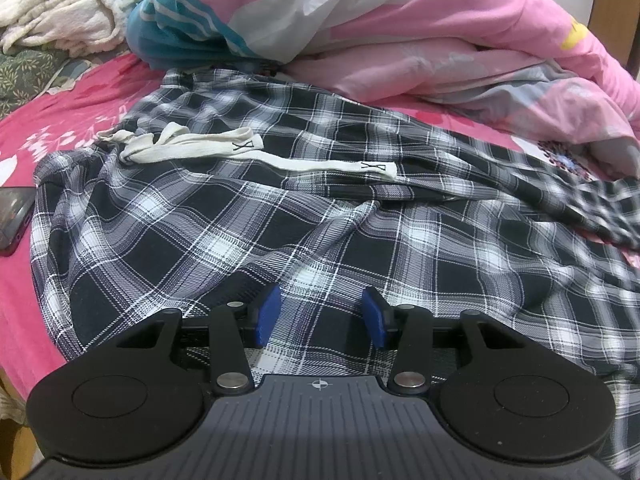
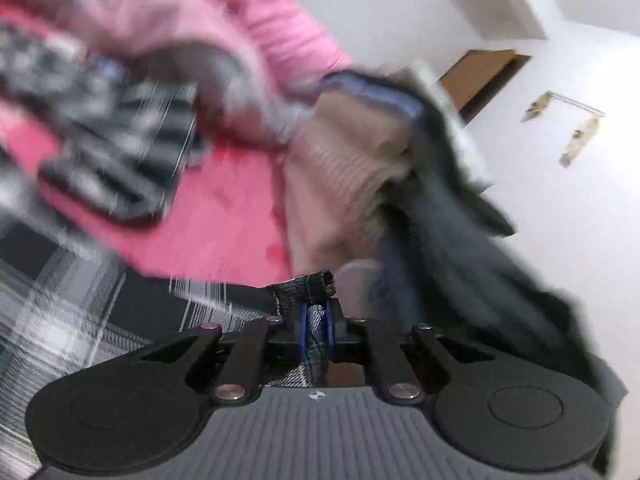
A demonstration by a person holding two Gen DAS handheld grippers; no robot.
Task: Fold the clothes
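Two grippers work the black-and-white plaid cotton trousers (image 1: 248, 216) spread across the pink bed (image 1: 72, 100). The right gripper (image 2: 316, 330) pinches a plaid hem near the bed's right edge; carry it over smoothly, aligning edges. The left gripper (image 1: 320, 316) hovers half-open, holding nothing. The white drawstring (image 1: 256, 156) bears small illegible marks.

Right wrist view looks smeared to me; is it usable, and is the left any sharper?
Right wrist view: heavy motion blur over the bed and clothes pile; only the right gripper, pinching plaid fabric, is sharp. Left wrist view: crisp on the plaid trousers and left gripper; blur only at the far right edge; fisheye bending.
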